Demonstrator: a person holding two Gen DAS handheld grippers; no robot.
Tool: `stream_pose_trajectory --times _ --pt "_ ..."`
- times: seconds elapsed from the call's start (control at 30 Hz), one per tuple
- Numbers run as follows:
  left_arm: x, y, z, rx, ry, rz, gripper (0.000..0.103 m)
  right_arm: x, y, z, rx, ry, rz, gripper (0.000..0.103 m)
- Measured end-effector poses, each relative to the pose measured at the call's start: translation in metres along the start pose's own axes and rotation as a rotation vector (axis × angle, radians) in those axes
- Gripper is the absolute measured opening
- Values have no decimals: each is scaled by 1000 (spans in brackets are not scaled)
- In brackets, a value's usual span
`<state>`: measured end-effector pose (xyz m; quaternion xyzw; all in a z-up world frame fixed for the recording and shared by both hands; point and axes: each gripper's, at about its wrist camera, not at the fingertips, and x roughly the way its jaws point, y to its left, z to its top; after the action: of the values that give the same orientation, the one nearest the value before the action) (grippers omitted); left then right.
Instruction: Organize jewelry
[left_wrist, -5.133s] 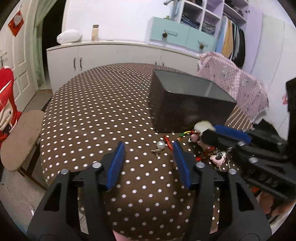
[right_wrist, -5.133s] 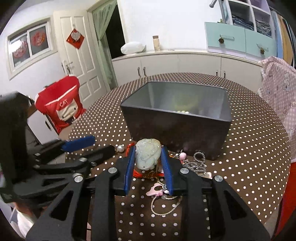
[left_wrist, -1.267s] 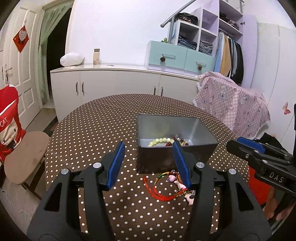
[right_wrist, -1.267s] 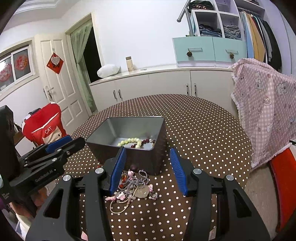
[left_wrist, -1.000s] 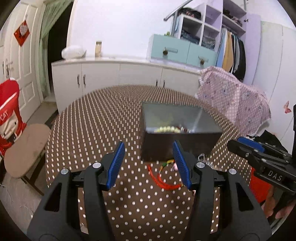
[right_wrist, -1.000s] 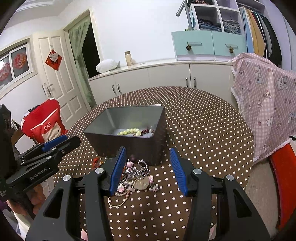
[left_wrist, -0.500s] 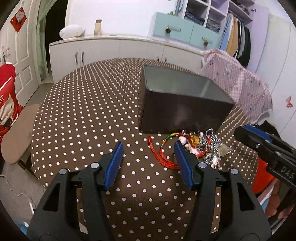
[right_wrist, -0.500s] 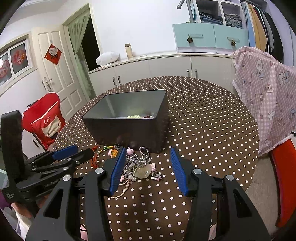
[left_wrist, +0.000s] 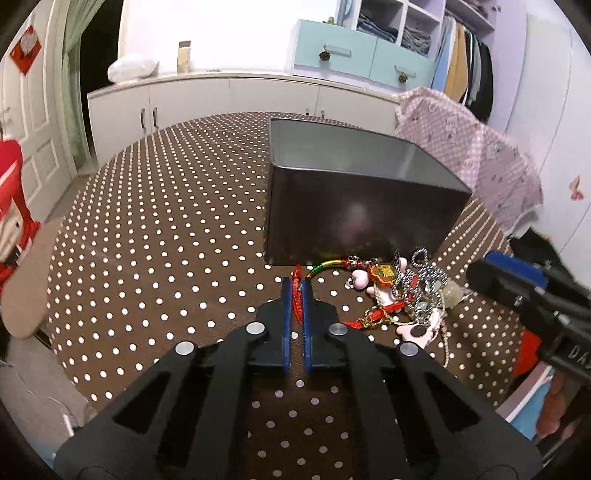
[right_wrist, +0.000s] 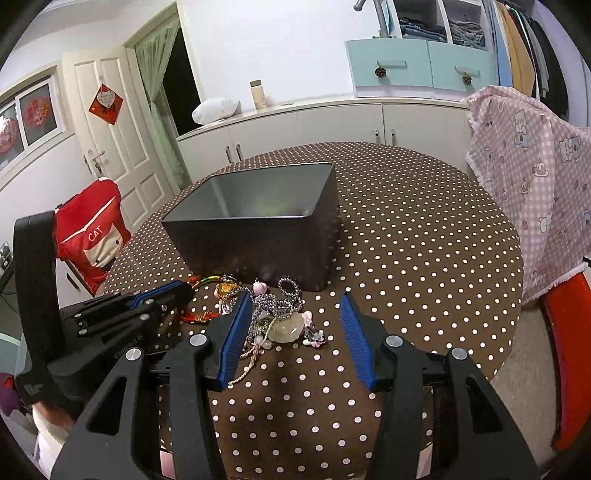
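The left tongs (left_wrist: 296, 286) pinch the red cord (left_wrist: 296, 295). The right tongs (right_wrist: 293, 321) gape, empty. Most jewelry (right_wrist: 275, 317) remains outside the tin box (right_wrist: 258, 229) — plenty left.

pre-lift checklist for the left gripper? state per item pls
1. Left gripper shut on the red braided cord: ok.
2. Cord free of the tangled heap of chains and charms: not ok, it runs into the heap.
3. Right gripper open, pinning nothing: ok.
4. Dark metal rectangular box open-topped, upright: ok.
5. Room inside box: cannot tell, its floor is mostly hidden.
6. Brown polka-dot tablecloth not pinched with the cord: cannot tell.
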<state>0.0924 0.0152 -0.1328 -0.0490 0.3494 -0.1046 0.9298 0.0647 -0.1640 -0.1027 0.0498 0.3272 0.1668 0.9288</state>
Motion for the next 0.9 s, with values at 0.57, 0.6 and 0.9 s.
stream_pose_trajectory --times 0.57,0.6,0.9 --pt "-34 20 8 -56 -111 -66 4 9 9 2 -32 20 32 47" --pt "-31 20 7 -46 -95 -75 5 10 10 2 -33 21 32 47" --pt "-4 21 3 -23 23 -46 5 12 8 2 -34 28 28 47"
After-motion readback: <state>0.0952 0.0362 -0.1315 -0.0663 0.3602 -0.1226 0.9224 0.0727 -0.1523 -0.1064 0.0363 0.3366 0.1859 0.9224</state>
